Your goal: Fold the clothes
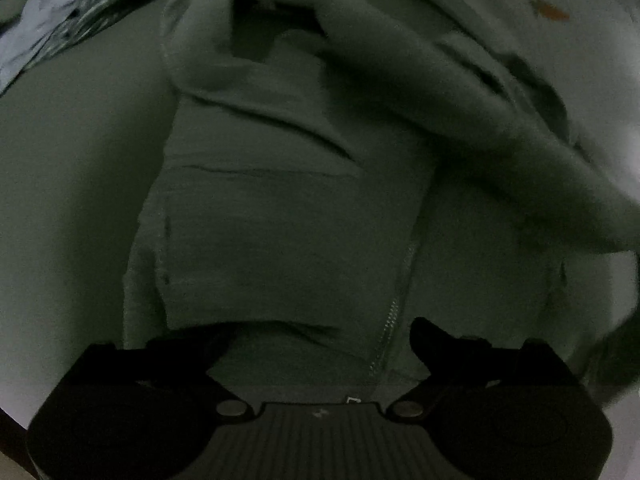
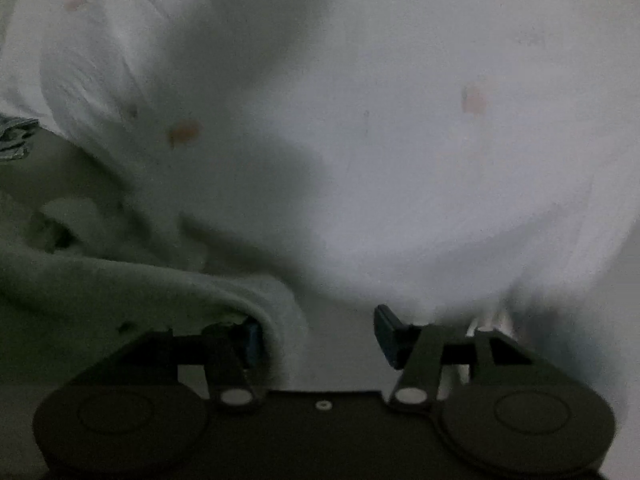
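Item: green zip garment (image 1: 280,216), lying spread on a pale bench (image 1: 72,184), zipper line (image 1: 394,308) running up from the near hem.

Risks:
- Left gripper (image 1: 320,344) hovers low over the near hem with fingers spread wide and nothing between them. A closing bite here could land on the zipper teeth rather than cloth, and the hold would likely slip.
- A loose flap (image 1: 460,112) of the same garment, blurred, lies across its upper right part. A fold started from the hem could trap that bulk inside and leave a lumpy result.
- Right gripper (image 2: 316,336) sits with fingers apart; a rolled green edge (image 2: 224,288) rests against its left finger (image 2: 252,340), but it is not clamped. White cloth with faint orange spots (image 2: 400,120) crowds just beyond the green edge, so a pinch could catch both fabrics and drag the wrong piece.

Appearance: dull grey-green, soft knit look, stitched side seam (image 1: 162,256), several cross creases over the body. Lighting is dim; fine detail cannot be told.

Nearby: patterned grey-white fabric (image 1: 60,12) beyond the garment's far left corner.
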The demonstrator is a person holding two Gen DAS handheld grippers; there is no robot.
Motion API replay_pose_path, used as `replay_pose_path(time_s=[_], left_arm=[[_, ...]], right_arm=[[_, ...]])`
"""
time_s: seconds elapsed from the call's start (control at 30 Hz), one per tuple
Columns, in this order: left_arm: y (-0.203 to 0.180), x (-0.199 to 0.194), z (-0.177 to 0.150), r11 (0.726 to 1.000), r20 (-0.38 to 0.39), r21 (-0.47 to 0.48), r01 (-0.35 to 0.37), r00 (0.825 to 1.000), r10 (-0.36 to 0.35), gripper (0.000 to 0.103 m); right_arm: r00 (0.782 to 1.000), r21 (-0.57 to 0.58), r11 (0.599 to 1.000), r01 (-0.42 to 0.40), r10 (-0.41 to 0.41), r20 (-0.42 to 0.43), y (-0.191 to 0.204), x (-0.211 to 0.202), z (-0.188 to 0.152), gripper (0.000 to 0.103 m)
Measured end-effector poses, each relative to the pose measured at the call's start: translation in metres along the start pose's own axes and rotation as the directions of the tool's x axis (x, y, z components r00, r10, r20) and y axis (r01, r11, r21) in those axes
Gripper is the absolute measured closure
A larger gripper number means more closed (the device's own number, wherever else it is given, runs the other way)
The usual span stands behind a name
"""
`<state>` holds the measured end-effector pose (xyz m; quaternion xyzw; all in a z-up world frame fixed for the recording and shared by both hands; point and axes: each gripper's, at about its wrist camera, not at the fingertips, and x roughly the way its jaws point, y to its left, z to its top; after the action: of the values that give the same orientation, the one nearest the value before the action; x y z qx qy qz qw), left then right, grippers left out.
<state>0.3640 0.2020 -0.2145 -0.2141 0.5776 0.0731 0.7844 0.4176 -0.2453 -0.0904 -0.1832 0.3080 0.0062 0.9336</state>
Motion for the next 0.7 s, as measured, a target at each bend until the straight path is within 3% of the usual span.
replay_pose_path(time_s=[0.07,0.13,0.23,0.33,0.37,0.47,0.57,0.63,0.67,0.7], left_arm=[[-0.006,0.001,-0.002,0.999,-0.007,0.035,-0.027,1.0,0.027,0.001],[-0.009,0.002,-0.001,0.997,-0.014,0.063,-0.05,0.999,0.051,0.001],[-0.008,0.004,-0.001,0.994,-0.02,0.087,-0.073,0.997,0.075,0.0],[-0.011,0.007,-0.003,0.988,-0.024,0.116,-0.101,0.994,0.105,0.0],[-0.013,0.008,-0.003,0.985,-0.024,0.129,-0.114,0.993,0.118,0.0],[-0.02,0.012,-0.004,0.974,-0.025,0.17,-0.152,0.987,0.158,0.0],[-0.02,0.011,-0.005,0.971,-0.021,0.176,-0.159,0.986,0.165,0.0],[-0.017,0.01,-0.006,0.974,-0.019,0.17,-0.152,0.987,0.157,0.0],[-0.016,0.009,-0.006,0.975,-0.017,0.166,-0.149,0.988,0.154,0.0],[-0.015,0.008,-0.006,0.975,-0.016,0.164,-0.147,0.988,0.151,0.0]], right_arm=[[0.984,0.119,0.992,-0.047,0.066,-0.164,-0.011,0.02,-0.034,0.041],[0.952,0.207,0.976,-0.072,0.13,-0.278,-0.02,0.03,-0.068,0.041],[0.904,0.345,0.934,-0.091,0.223,-0.364,-0.033,0.033,-0.108,0.033],[0.873,0.42,0.903,-0.092,0.276,-0.403,-0.035,0.034,-0.134,0.031],[0.866,0.439,0.893,-0.097,0.293,-0.405,-0.035,0.035,-0.139,0.031],[0.879,0.445,0.889,-0.11,0.296,-0.374,-0.03,0.032,-0.14,0.031],[0.884,0.367,0.921,-0.13,0.275,-0.377,-0.019,0.034,-0.14,0.03],[0.895,0.352,0.926,-0.134,0.266,-0.357,-0.02,0.031,-0.141,0.053],[0.904,0.353,0.927,-0.13,0.257,-0.343,-0.025,0.031,-0.14,0.094],[0.915,0.366,0.924,-0.115,0.242,-0.323,-0.033,0.031,-0.138,0.1]])
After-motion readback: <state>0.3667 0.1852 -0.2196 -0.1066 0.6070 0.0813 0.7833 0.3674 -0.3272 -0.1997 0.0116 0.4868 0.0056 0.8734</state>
